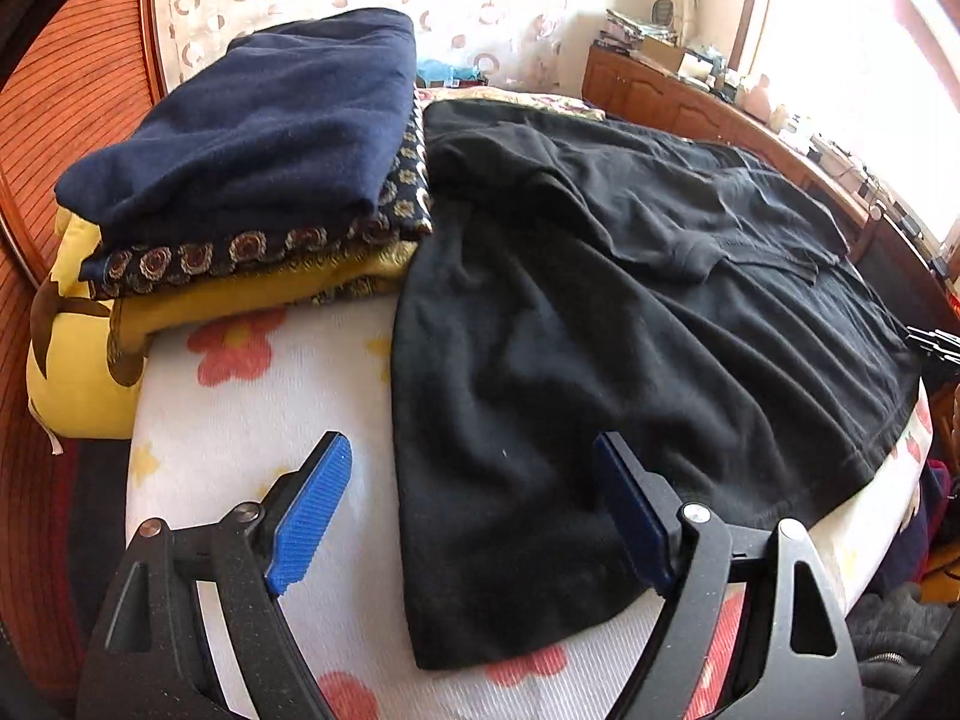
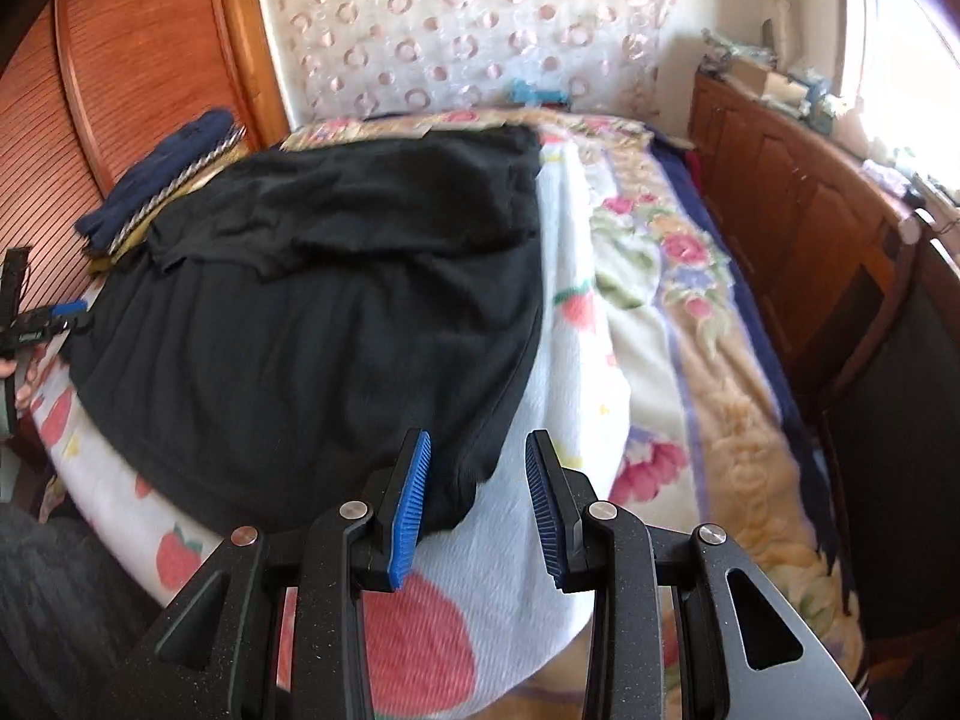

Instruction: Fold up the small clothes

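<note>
Cloth is what you are dealing with: a black shirt [image 1: 600, 312] lies spread on the bed [image 1: 240, 396], over a white blanket with red flowers, its sleeves already turned in across the upper part and its hem toward you. It looks soft and light, with a loose knit that wrinkles easily, so expect it to sag and drag rather than hold any shape when lifted; nothing about it is fragile.

Your left tongs [image 1: 474, 510] are spread wide and empty, hovering above the near left part of the shirt, one pad over bare blanket and the other over the fabric. Your right tongs [image 2: 477, 504] stand partly apart and also hold nothing; the near right corner of the hem lies just between and below their pads.

Those two hem corners look like the best places to pinch. Take in both layers at each corner, or the lower one will likely stay behind. Lift evenly on both sides so the fold comes over straight.

Beside the shirt, a stack of folded clothes [image 1: 252, 144] with a navy piece on top touches its left edge; keep clear of that.
</note>
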